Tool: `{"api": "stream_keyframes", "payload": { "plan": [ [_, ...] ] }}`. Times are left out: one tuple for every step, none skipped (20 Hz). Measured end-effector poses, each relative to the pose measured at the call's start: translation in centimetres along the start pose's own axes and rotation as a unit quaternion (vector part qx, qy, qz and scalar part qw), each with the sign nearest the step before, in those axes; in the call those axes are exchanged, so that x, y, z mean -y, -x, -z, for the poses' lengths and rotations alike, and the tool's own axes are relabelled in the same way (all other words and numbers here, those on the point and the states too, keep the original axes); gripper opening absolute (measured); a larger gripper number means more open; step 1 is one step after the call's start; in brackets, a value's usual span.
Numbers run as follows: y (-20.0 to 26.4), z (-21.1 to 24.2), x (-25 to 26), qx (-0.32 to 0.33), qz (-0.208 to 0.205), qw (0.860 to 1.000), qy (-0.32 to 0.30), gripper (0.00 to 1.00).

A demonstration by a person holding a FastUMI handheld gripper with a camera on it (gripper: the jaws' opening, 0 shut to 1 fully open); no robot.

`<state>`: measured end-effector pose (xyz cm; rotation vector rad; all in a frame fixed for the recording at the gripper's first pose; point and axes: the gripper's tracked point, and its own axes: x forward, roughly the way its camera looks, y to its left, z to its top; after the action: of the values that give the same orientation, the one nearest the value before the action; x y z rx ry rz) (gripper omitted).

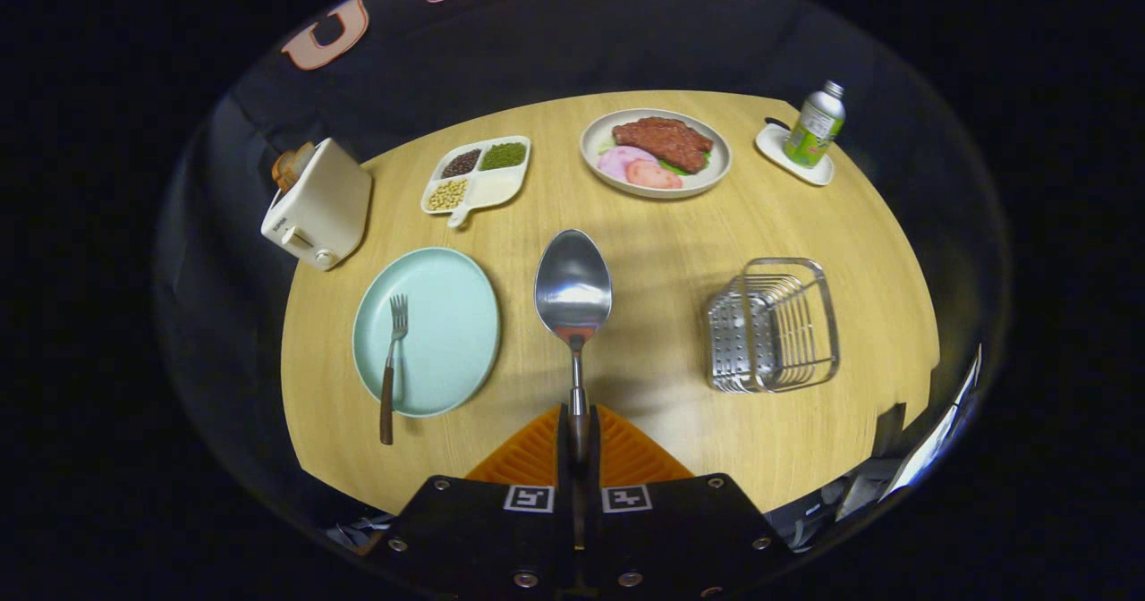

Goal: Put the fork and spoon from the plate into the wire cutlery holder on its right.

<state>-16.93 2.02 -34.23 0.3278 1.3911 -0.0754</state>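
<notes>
We have the tongs [579,440] pressed together on the handle of the spoon [573,290], whose bowl stands out ahead of the fingers, lifted above the worktop [662,261] between the plate and the holder. The fork [392,359] lies on the light blue plate [447,315] to the left, its handle hanging over the near rim. The wire cutlery holder [775,324] stands to the right, well apart from the spoon, and looks to have nothing in it. So we judge the task at roughly its first quarter: the spoon is picked up but not yet delivered, and the fork is untouched; what is left is carrying the spoon right and dropping it in, then fetching the fork. Farther off we see a toaster [318,203], a divided tray of beans [477,176], a plate of meat [656,152] and a green bottle [815,125] on a small white dish [776,148]. The bottle carries a label and the toaster a small mark, both too small to read.
</notes>
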Motion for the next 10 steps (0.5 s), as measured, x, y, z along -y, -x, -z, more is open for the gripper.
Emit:
{"api": "stream_keyframes", "payload": {
  "plan": [
    [0.4,0.1,1.5,0.002,0.008,1.0,-0.011,0.05],
    [0.8,0.3,3.0,0.0,0.014,1.0,-0.02,0.05],
    [0.9,0.5,4.3,0.001,0.019,0.999,-0.03,0.05],
    [1.0,0.7,5.7,-0.004,0.023,0.999,-0.034,0.05],
    [1.1,1.0,7.0,-0.01,0.029,0.999,-0.04,0.05],
    [1.1,1.0,8.1,-0.012,0.035,0.998,-0.044,0.05],
    [1.0,0.8,9.0,-0.012,0.039,0.998,-0.045,0.05],
    [1.1,0.8,9.7,-0.014,0.041,0.998,-0.046,0.05],
    [1.2,0.7,10.0,-0.014,0.04,0.998,-0.047,0.05],
    [1.2,0.6,10.2,-0.016,0.039,0.998,-0.049,0.05]
  ]
}}
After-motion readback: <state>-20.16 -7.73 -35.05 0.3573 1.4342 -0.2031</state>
